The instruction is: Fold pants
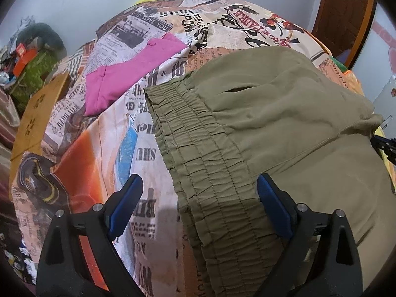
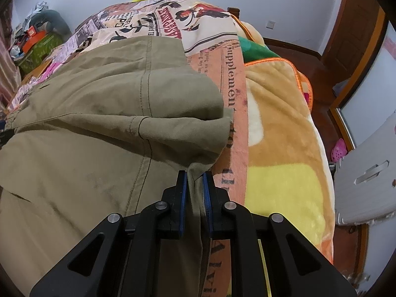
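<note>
Olive-green pants lie folded on a bed with a newspaper-print sheet. Their gathered elastic waistband runs toward my left gripper, which is open, its blue pads wide apart on either side of the waistband's near end. In the right wrist view the pants fill the left side. My right gripper is shut on a fold of the pants fabric at their right edge.
A folded pink garment lies on the sheet beyond the waistband. An orange and yellow fleece blanket covers the bed's right side. Clutter and a green box stand far left. A wooden door and grey chair stand at right.
</note>
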{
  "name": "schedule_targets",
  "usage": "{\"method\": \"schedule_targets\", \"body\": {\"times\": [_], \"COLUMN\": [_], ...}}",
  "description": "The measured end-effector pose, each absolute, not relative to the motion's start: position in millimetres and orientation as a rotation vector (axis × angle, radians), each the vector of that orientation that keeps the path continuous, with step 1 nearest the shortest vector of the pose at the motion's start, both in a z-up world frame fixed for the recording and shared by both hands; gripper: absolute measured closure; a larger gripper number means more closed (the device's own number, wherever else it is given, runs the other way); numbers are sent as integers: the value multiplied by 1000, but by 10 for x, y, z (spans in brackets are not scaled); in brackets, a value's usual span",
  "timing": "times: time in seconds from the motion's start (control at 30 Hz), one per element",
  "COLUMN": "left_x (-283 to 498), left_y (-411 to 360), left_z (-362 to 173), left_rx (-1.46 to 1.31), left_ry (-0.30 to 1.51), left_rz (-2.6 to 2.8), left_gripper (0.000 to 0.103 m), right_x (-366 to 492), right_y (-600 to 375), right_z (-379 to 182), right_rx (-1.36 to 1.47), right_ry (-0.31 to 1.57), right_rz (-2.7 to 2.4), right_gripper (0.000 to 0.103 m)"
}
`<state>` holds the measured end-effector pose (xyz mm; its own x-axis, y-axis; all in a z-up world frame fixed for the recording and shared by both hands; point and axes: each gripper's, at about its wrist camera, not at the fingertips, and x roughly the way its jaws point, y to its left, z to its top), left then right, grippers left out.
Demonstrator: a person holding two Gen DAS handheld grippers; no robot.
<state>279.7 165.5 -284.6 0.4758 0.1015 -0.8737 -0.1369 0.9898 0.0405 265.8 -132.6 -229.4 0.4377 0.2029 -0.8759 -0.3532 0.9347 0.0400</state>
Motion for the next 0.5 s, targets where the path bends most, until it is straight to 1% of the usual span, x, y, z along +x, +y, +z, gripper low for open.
{"method": "schedule_targets", "body": {"times": [0.1,0.13,0.27,0.4,0.47,0.5], "left_x": [2786,2780,2750,2736,2728,2727], "left_y": [1687,1697,1720,1684,1663,1657], "left_z": [-2856,-2859,-2862,-2772,-2695,-2639], "left_rx": [-65,-68,-101,-83,-53,-36], "left_ry": [1066,1063,1056,1061,1051,1039], "left_rz": [132,134,141,151,162,172], "left_gripper": [8,6,5,6,6,6], "right_x": [2641,2632,2607,2600,2637,2651], "right_y": [-1382,-1416,-1691,-1757,-1732,-1719], "right_z": [-2262,-2256,-2227,-2087,-2001,-1966], "right_rx": [-161,-153,-28,-1,-8,-9], "right_ry": [1060,1062,1085,1052,1035,1023], "right_rz": [319,299,269,278,280,283], "right_gripper": [92,94,94,94,92,87]}}
